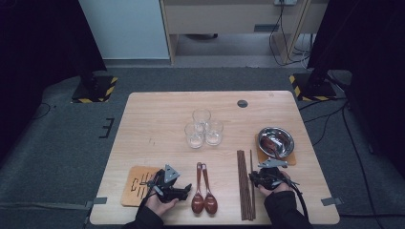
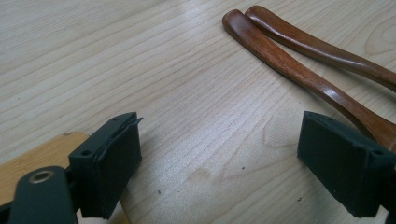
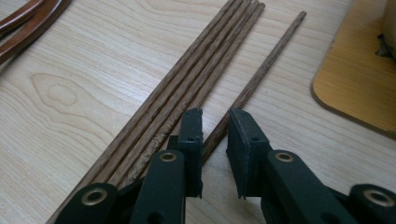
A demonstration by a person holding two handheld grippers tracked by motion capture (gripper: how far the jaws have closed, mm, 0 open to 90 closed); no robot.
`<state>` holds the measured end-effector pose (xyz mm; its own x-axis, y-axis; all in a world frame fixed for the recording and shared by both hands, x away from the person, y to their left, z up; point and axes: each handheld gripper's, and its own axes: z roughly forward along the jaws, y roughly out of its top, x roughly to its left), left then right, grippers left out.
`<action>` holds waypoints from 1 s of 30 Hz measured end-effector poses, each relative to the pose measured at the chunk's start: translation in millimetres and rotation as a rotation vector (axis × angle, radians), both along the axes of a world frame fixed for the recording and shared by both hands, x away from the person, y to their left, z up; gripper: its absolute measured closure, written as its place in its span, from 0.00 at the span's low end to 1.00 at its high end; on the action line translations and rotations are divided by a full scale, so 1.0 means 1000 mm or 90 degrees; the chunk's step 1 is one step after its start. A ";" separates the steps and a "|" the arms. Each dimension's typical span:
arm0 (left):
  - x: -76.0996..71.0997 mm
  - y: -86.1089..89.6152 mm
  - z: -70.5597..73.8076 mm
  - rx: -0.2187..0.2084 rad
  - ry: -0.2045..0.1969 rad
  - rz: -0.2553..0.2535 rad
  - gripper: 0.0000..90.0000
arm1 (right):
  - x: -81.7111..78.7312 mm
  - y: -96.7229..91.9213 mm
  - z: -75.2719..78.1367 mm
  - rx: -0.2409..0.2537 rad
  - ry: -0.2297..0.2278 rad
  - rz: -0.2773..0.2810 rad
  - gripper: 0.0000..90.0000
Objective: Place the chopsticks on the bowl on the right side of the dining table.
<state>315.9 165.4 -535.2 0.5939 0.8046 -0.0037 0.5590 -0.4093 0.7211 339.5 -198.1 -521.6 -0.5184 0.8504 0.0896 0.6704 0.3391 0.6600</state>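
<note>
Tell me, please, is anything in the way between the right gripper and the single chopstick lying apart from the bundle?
Nothing visible is. The right gripper straddles the single chopstick, its jaws narrowly apart around it, beside the bundle of chopsticks.

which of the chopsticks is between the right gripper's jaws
The lone chopstick lying apart, on the coaster side of the bundle. The right gripper straddles only it; the others lie packed together beside the jaws.
</note>
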 end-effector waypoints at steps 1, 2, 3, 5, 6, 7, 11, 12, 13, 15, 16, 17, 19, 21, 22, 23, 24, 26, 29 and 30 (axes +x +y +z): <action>0.000 0.000 0.000 0.000 0.000 0.000 0.14 | 0.000 0.000 0.000 0.001 0.001 -0.006 0.86; 0.000 0.000 0.000 0.000 0.000 0.000 0.14 | 0.000 -0.001 0.000 0.000 -0.001 -0.007 0.86; 0.000 0.000 0.000 0.000 0.000 0.000 0.14 | 0.000 -0.002 0.000 0.000 0.001 -0.007 0.87; 0.000 0.000 0.000 0.000 0.000 0.000 0.14 | 0.001 -0.004 0.000 -0.001 0.002 -0.013 0.88; 0.000 0.000 0.000 0.000 0.000 0.000 0.14 | 0.001 -0.005 0.000 -0.002 0.002 -0.012 0.89; 0.000 0.000 0.000 0.000 0.000 0.000 0.14 | 0.001 -0.005 0.000 -0.002 0.004 -0.014 0.90; 0.000 0.000 0.000 0.000 0.000 0.000 0.14 | 0.001 -0.007 0.001 -0.003 0.005 -0.022 0.92; 0.000 0.000 0.000 0.000 0.000 0.000 0.14 | 0.001 -0.007 0.001 -0.004 0.007 -0.023 0.92; 0.000 0.000 0.000 0.000 0.000 0.000 0.14 | 0.001 -0.008 0.001 -0.004 0.006 -0.024 0.92; 0.000 0.000 0.000 0.000 0.000 0.000 0.14 | 0.001 -0.009 0.001 -0.010 0.005 -0.025 0.93; 0.000 0.000 0.000 0.000 0.000 0.000 0.14 | 0.002 -0.009 0.001 -0.011 0.005 -0.027 0.93; 0.000 0.000 0.000 0.000 0.000 0.000 0.14 | 0.002 -0.009 0.001 -0.011 0.005 -0.027 0.93; 0.000 0.000 0.000 0.000 0.000 0.000 0.14 | 0.003 -0.010 0.001 -0.010 0.005 -0.033 0.93; 0.000 0.000 0.000 0.000 0.000 0.000 0.14 | 0.003 -0.010 0.001 -0.011 0.004 -0.037 0.93; 0.000 0.000 0.000 0.000 0.000 0.000 0.14 | 0.005 -0.009 0.001 -0.013 0.000 -0.036 0.94; 0.000 0.000 0.000 0.000 0.000 0.000 0.14 | 0.005 -0.009 0.000 -0.013 -0.001 -0.036 0.94; 0.000 0.000 0.000 0.000 0.000 0.000 0.14 | 0.006 -0.009 0.000 -0.012 -0.004 -0.038 0.94; 0.000 0.000 0.000 0.000 0.000 0.000 0.14 | 0.007 -0.008 0.000 -0.011 -0.006 -0.041 0.93; 0.000 0.000 0.000 0.000 0.000 0.000 0.14 | 0.006 -0.009 0.000 -0.012 -0.008 -0.040 0.90; 0.000 0.000 0.000 0.000 0.000 0.000 0.14 | 0.006 -0.009 -0.001 -0.015 -0.012 -0.040 0.89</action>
